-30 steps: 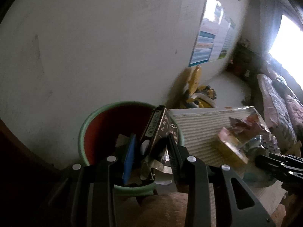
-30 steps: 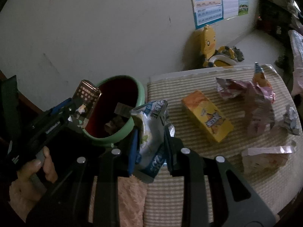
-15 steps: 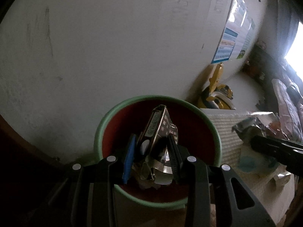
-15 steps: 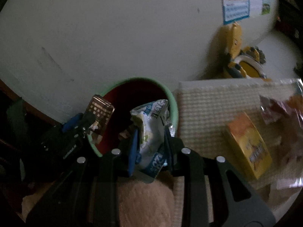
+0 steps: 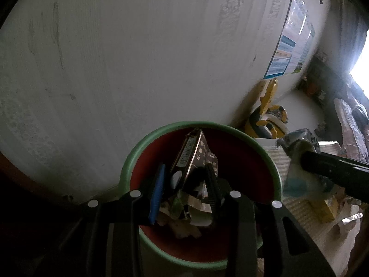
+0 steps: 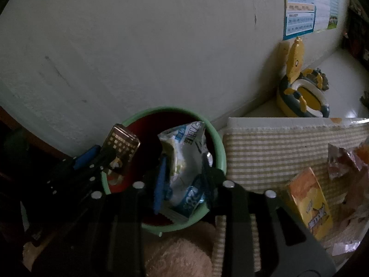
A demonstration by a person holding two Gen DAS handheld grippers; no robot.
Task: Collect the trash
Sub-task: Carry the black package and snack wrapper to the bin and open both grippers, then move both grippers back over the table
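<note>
Left wrist view: the left gripper [image 5: 184,187] hung over the mouth of the green-rimmed bin [image 5: 265,147], which stood close against the white wall [image 5: 138,57]. Its jaws were opening around a dark crumpled box [image 5: 193,154] printed with pale characters too small to read; whether the pads still pressed it could not be told. More scraps lay in the bin's red bottom. At the right edge the right gripper's dark finger crossed the striped mat [image 5: 309,228] with a pale wrapper.

Right wrist view: the right gripper [image 6: 183,182] hovered above the near rim of the bin [image 6: 219,145], jaws opening, with a white and blue snack bag [image 6: 184,161] between them; the pads looked slack on it. The bag bore blue characters and digits that could not be made out. The left gripper [image 6: 92,159] entered over the far left rim with the box [image 6: 122,143]. Right of the bin lay the mat [image 6: 265,143], its edge just beside the rim, with an orange carton [image 6: 311,203] and crumpled wrappers [image 6: 346,161]. A poster [image 6: 302,7] hung on the wall above a yellow toy [image 6: 299,92].
</note>
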